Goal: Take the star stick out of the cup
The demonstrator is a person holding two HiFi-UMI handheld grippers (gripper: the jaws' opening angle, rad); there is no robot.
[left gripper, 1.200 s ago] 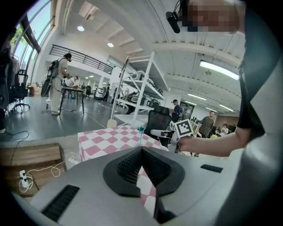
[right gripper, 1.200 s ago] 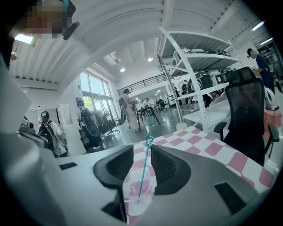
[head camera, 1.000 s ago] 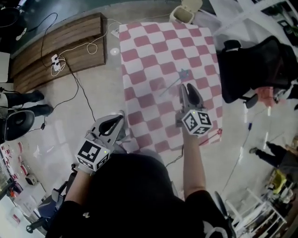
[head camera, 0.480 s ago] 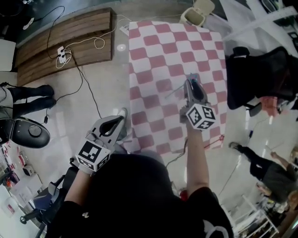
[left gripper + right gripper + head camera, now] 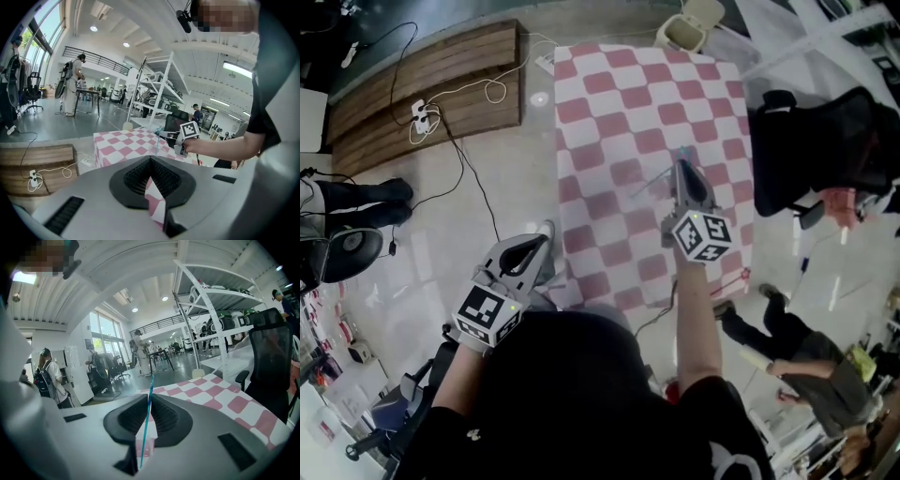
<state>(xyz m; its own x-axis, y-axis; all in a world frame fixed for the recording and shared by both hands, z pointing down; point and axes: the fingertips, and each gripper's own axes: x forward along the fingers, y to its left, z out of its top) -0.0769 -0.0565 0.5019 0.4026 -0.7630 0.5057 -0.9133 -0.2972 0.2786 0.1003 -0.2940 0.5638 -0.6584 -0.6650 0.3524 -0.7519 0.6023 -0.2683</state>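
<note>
A thin blue star stick (image 5: 148,418) runs up between the jaws of my right gripper (image 5: 150,395). The jaws are closing and their tips pinch the stick. Its lower end reaches into a clear pinkish cup (image 5: 144,447) seen through the gap below. From the head view the right gripper (image 5: 682,161) hovers over the right middle of the checked table (image 5: 619,112), with a bit of the stick (image 5: 649,186) showing to its left; the cup is hidden there. My left gripper (image 5: 536,246) hangs at the table's near left corner, jaws (image 5: 150,158) together and holding nothing.
A black office chair (image 5: 811,141) stands against the table's right side. A white bin (image 5: 689,23) sits at the far end. A wooden bench (image 5: 422,89) with cables lies to the left. A person (image 5: 787,347) walks at the lower right.
My right gripper moved forward over the stick and its jaws went from wide open to closed around it. The left gripper stayed still.
</note>
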